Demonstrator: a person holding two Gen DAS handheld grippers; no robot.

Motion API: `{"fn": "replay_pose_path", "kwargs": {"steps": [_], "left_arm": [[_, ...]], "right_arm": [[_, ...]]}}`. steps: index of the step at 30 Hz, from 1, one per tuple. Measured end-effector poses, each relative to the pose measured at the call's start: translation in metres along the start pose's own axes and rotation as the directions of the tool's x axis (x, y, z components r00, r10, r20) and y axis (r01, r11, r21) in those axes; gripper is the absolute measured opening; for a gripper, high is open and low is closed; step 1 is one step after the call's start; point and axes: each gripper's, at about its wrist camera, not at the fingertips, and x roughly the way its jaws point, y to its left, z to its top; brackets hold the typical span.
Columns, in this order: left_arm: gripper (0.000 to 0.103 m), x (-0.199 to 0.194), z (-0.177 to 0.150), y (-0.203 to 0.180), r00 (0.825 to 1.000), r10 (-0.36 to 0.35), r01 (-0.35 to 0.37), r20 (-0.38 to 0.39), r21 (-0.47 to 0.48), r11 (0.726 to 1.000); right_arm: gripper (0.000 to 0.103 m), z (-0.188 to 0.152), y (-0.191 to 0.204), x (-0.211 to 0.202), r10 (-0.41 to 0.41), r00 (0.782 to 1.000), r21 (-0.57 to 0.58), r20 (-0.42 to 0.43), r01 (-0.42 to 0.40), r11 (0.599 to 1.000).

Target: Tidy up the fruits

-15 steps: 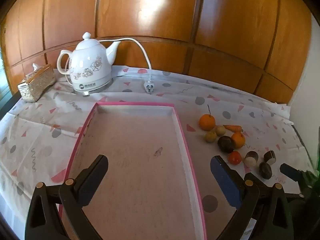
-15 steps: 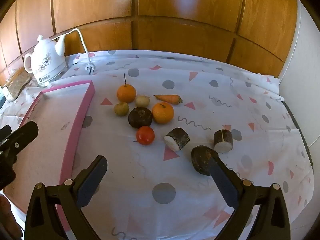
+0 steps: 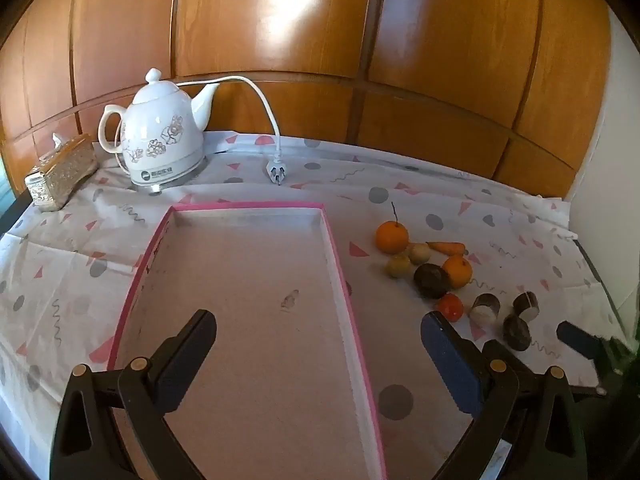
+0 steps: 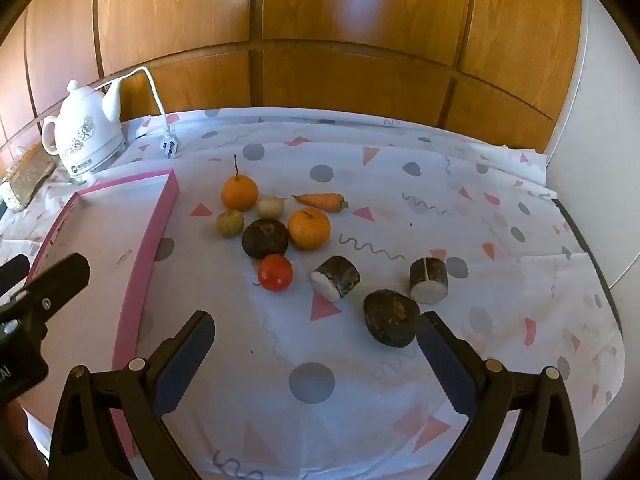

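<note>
Right gripper [image 4: 312, 340] edged nearer the fruits [image 4: 276, 224], jaws spread and empty, left gripper [image 3: 316, 340] spread over the bare pink tray [image 3: 340, 276], fruits beside it on the bench

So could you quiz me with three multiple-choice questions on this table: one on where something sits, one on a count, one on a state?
1. Where is the white kettle?
A. inside the tray
B. behind the pink-rimmed tray, by the wooden wall
C. among the fruit

2. How many round orange fruits lie on the cloth?
A. one
B. two
C. four

3. How stands the right hand-held gripper?
A. open, holding nothing
B. shut on the tomato
C. shut on the carrot

Answers:
1 B: the kettle stands past the tray's far edge.
2 B: one stemmed orange and one orange beside the carrot.
3 A: its fingers stand wide apart over bare cloth, with the tomato lying beyond them.
</note>
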Motion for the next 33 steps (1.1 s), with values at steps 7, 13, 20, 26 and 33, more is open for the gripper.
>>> {"fn": "replay_pose_path", "kwargs": {"steps": [7, 13, 20, 26, 33], "left_arm": [[0.103, -0.018, -0.007, -0.012, 0.998, 0.052, -0.052, 0.029, 0.015, 0.999], [0.102, -0.033, -0.012, -0.023, 0.994, 0.096, -0.097, 0.052, 0.029, 0.995], [0.102, -0.046, -0.014, -0.037, 0.991, 0.109, -0.115, 0.081, 0.074, 0.991], [0.103, -0.05, -0.014, -0.043, 0.99, 0.115, -0.123, 0.083, 0.09, 0.988], [0.103, -0.05, -0.014, -0.045, 0.991, 0.113, -0.12, 0.075, 0.09, 0.989]], "right_arm": [[0.102, -0.009, -0.014, -0.005, 0.044, 0.999, 0.019, 0.021, -0.044, 0.999], [0.102, -0.018, -0.022, -0.012, 0.081, 0.996, 0.002, 0.045, -0.081, 0.997], [0.102, -0.025, -0.031, -0.018, 0.086, 0.994, 0.005, 0.06, -0.087, 0.996], [0.102, -0.027, -0.036, -0.02, 0.091, 0.994, 0.01, 0.068, -0.092, 0.996], [0.102, -0.027, -0.038, -0.023, 0.091, 0.992, 0.006, 0.089, -0.092, 0.996]]}}
